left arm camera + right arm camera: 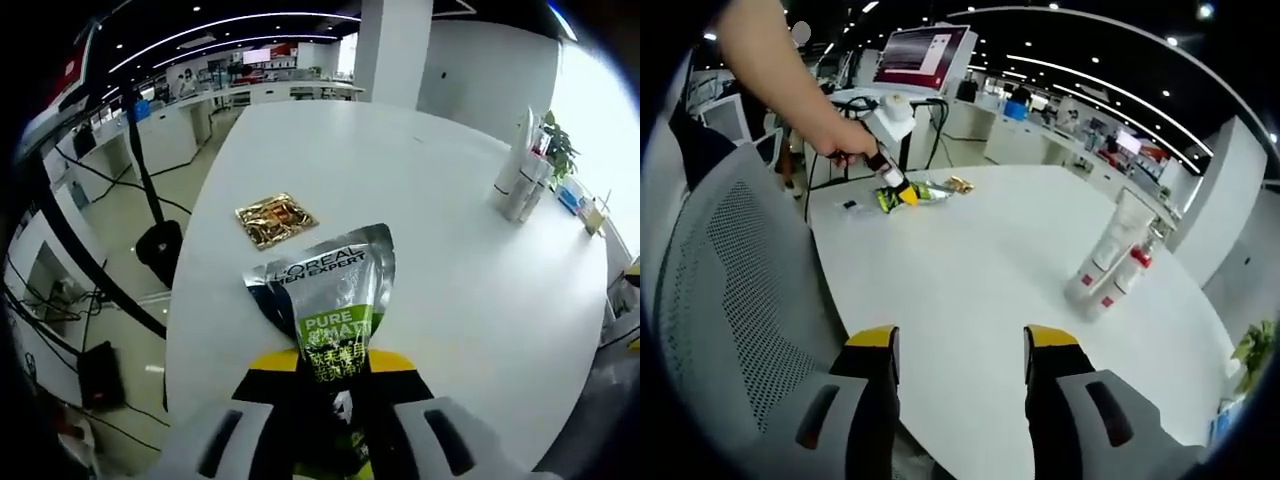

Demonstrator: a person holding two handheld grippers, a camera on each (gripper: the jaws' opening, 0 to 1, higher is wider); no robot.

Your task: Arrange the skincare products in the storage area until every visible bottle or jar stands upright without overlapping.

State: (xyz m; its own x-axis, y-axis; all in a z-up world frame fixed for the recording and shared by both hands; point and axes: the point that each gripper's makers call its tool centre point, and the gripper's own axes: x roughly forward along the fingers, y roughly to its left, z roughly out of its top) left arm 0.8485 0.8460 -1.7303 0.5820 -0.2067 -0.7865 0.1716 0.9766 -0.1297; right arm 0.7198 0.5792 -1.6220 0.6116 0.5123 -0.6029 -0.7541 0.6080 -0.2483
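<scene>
Between the left claw [335,375] jaws, silver-green tube [335,300].

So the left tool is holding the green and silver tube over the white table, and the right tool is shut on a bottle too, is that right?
Not quite. The right tool is open and holds nothing, as the right gripper view shows. The rest holds: the left tool grips the green and silver tube over the white table.
</scene>
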